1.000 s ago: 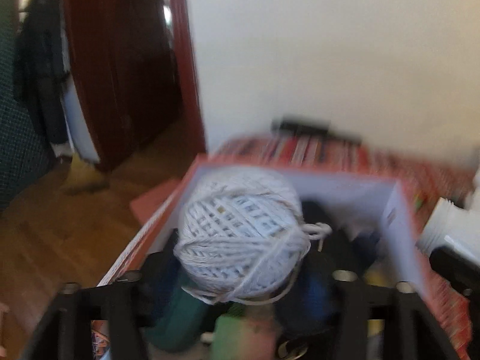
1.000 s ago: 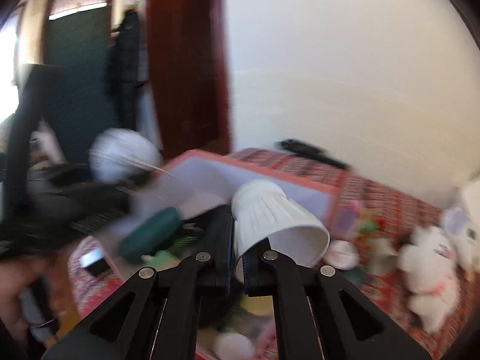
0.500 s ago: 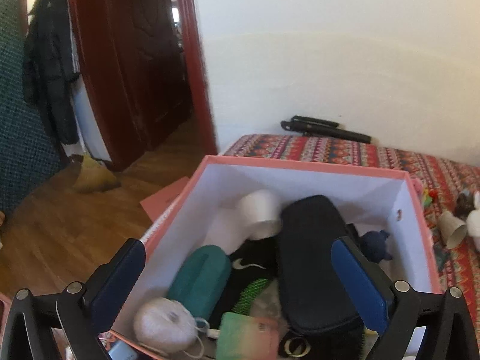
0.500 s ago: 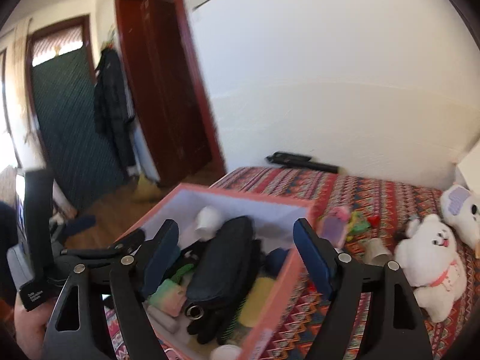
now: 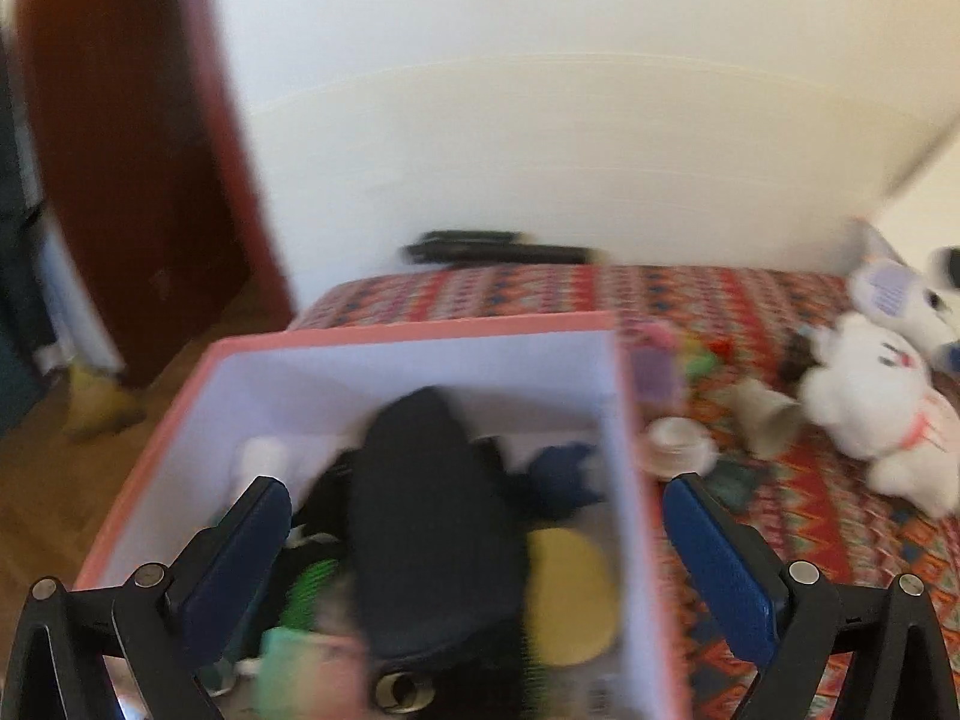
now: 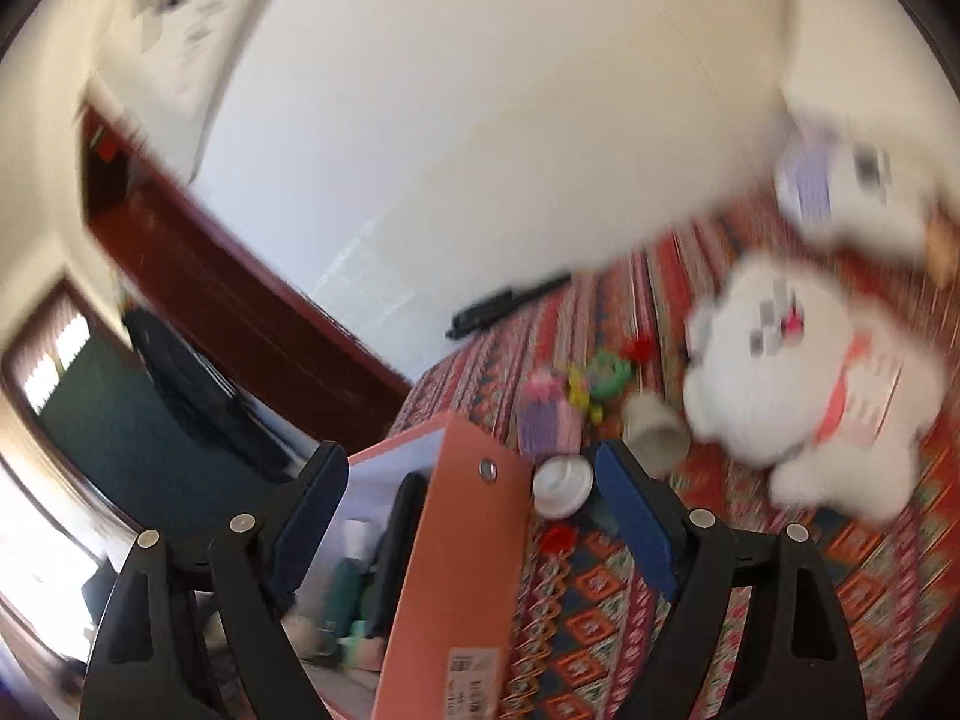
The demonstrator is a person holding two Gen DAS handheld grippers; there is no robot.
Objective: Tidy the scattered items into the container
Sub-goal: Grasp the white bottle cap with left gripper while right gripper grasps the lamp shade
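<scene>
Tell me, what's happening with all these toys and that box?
A person is tidying up with a gripper in each hand. Both the left gripper and the right gripper are open and empty. The pink box already holds a black pouch and other bits. A white plush toy, a paper cup and a small white jar lie outside on the patterned cloth.

Box [image 5: 408,327] salmon-pink outside, white inside. In it: long black case [image 5: 432,516], yellow pad [image 5: 567,594], green brush [image 5: 309,591], mint item [image 5: 300,681]. Bedcover [image 5: 810,516] red/orange w/ multicolour geometric stripes. Plush [image 5: 870,414] white, pink collar. Gripper pads [image 5: 714,564] dk blue, frames black.
</scene>
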